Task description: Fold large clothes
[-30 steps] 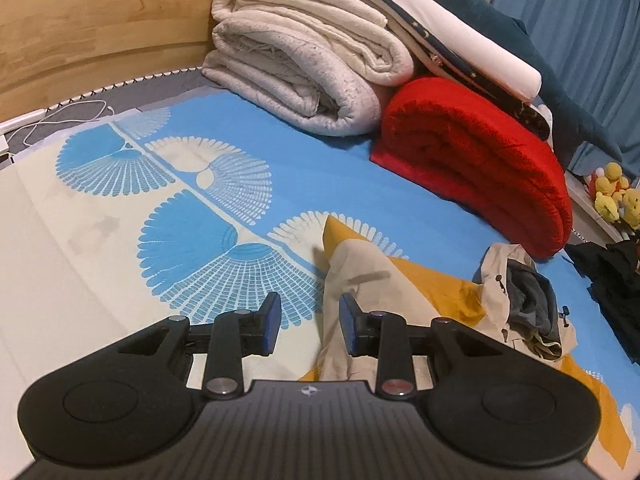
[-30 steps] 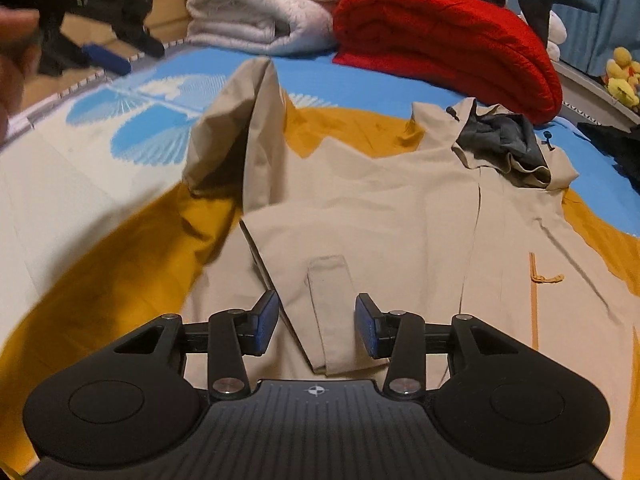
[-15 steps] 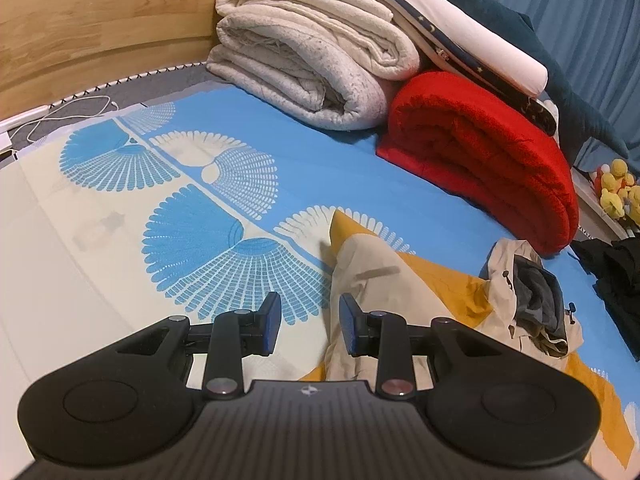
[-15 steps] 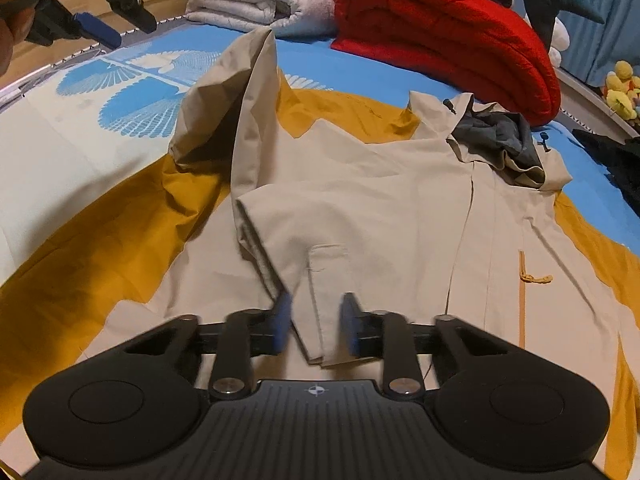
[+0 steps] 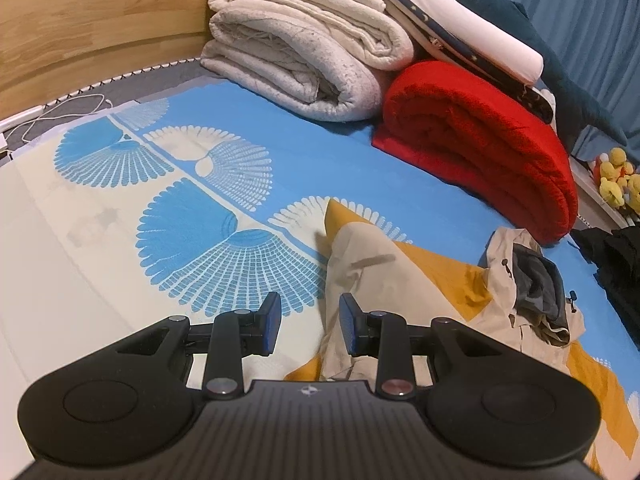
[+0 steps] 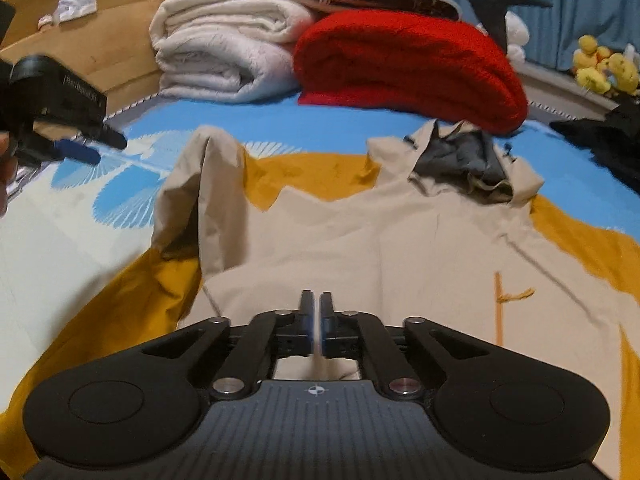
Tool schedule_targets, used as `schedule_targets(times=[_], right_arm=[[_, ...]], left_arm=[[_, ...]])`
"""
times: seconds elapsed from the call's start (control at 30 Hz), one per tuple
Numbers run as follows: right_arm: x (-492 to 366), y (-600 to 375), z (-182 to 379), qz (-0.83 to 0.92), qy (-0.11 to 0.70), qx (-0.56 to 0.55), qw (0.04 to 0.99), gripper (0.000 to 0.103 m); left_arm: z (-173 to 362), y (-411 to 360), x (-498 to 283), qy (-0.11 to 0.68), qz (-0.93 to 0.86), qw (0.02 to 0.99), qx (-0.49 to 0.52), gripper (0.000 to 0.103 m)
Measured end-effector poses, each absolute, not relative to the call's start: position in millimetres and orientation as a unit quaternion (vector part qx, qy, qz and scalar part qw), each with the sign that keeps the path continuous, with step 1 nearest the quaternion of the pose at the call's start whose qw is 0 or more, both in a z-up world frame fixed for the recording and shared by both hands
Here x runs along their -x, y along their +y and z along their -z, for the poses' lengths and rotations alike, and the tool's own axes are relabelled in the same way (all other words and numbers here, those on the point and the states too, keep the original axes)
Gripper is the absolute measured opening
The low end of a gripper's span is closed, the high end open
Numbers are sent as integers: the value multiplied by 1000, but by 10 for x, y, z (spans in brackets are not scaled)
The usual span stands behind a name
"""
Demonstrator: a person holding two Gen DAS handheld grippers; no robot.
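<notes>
A beige hooded jacket lies spread on the bed, its grey-lined hood toward the red blanket. Its left side stands up in a tall fold. My right gripper is over the jacket's front. Its jaws are nearly together on a thin strip of beige sleeve cuff, and they are opening a little. My left gripper hovers open over the patterned sheet with nothing between its pads. The jacket's raised fold stands just beside its right finger. The right wrist view shows that left gripper at far left, in a hand.
A red rolled blanket and folded white blankets sit at the head of the bed, against a wooden headboard. A mustard cloth lies under the jacket. A black garment and yellow plush toys are at the right.
My right gripper closed on the sleeve cuff that lay between its jaws, then moved forward and up with it. The cuff no longer lies on the jacket front. The left gripper stayed put.
</notes>
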State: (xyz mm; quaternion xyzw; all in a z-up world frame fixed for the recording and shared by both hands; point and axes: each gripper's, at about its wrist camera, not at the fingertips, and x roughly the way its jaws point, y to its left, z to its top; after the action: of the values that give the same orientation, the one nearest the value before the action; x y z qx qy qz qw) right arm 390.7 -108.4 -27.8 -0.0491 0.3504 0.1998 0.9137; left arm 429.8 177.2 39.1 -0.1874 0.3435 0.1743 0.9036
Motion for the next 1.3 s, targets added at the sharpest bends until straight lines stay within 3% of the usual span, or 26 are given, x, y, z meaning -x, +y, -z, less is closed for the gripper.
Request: schedule_targets(times=[0.03, 0.1, 0.33, 0.67, 0.8, 0.83, 0.97, 1.0, 1.3], right_arm=[[-3901, -1048, 307, -204, 352, 56, 912, 40], [-3864, -943, 371, -213, 354, 78, 907, 51], [-3802, -623, 649, -221, 374, 184, 882, 58], [-3736, -517, 820, -195, 369, 270, 868, 58], [-3756, -556, 761, -194, 366, 257, 873, 40], [-3782, -567, 740, -192, 364, 252, 876, 29], [-3822, -709, 499, -183, 343, 207, 898, 15], [-3852, -795, 395, -175, 332, 182, 909, 3], [-4197, -2203, -301, -30, 236, -95, 967, 0]], left_arm=[[-388, 1776, -4300, 344, -175, 903, 188, 35], [-382, 1783, -4300, 345, -175, 903, 188, 35], [-371, 1816, -4324, 351, -173, 899, 196, 35], [-366, 1814, -4332, 354, -172, 898, 199, 35], [-367, 1807, -4331, 354, -172, 898, 198, 35], [-365, 1795, -4334, 353, -173, 898, 198, 35], [-366, 1789, -4335, 353, -172, 898, 196, 35], [-364, 1781, -4337, 354, -171, 899, 196, 35], [-295, 1741, -4365, 361, -170, 898, 185, 35]])
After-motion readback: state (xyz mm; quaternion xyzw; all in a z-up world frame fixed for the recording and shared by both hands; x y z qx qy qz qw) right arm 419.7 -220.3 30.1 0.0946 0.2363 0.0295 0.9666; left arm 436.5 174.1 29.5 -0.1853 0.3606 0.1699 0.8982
